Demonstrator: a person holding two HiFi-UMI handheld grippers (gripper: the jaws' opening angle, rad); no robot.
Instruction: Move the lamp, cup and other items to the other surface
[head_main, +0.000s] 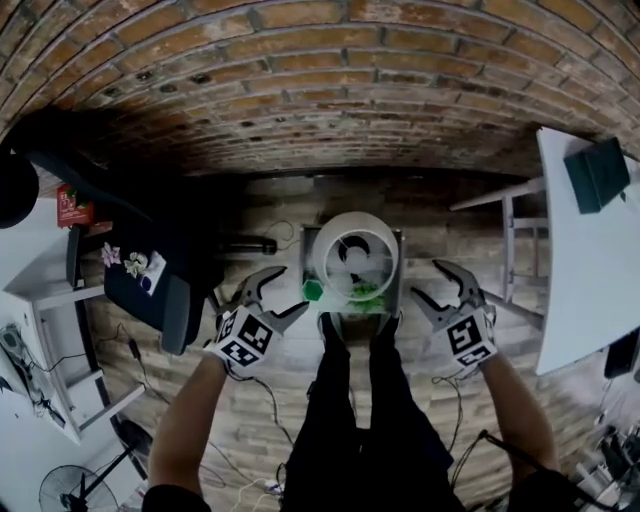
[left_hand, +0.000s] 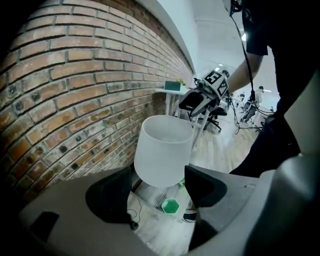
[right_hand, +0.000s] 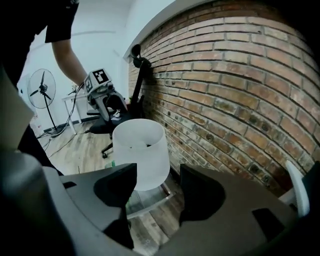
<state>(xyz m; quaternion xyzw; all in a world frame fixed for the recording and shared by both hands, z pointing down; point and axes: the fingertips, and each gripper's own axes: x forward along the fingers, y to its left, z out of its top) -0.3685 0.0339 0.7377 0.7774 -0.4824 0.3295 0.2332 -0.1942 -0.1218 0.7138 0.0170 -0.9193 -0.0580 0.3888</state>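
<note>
A lamp with a white drum shade (head_main: 355, 255) stands on a small glass-topped table (head_main: 308, 243) by the brick wall. A green cup (head_main: 314, 290) sits at the table's near left corner, and other green items lie under the shade's near side. My left gripper (head_main: 283, 292) hovers just left of the cup, open with nothing between its jaws. My right gripper (head_main: 428, 281) hangs open to the right of the table, also with nothing in it. The left gripper view has the lamp shade (left_hand: 162, 150) and the cup (left_hand: 170, 205) beyond the left gripper (left_hand: 157, 187). The right gripper view shows the shade (right_hand: 140, 152) past the right gripper (right_hand: 157, 187).
A long white table (head_main: 585, 250) with a dark green box (head_main: 597, 172) runs along the right. A black office chair (head_main: 150, 280) and a white desk (head_main: 40, 290) stand at the left. A floor fan (right_hand: 42, 90) stands further off. My legs are right in front of the small table.
</note>
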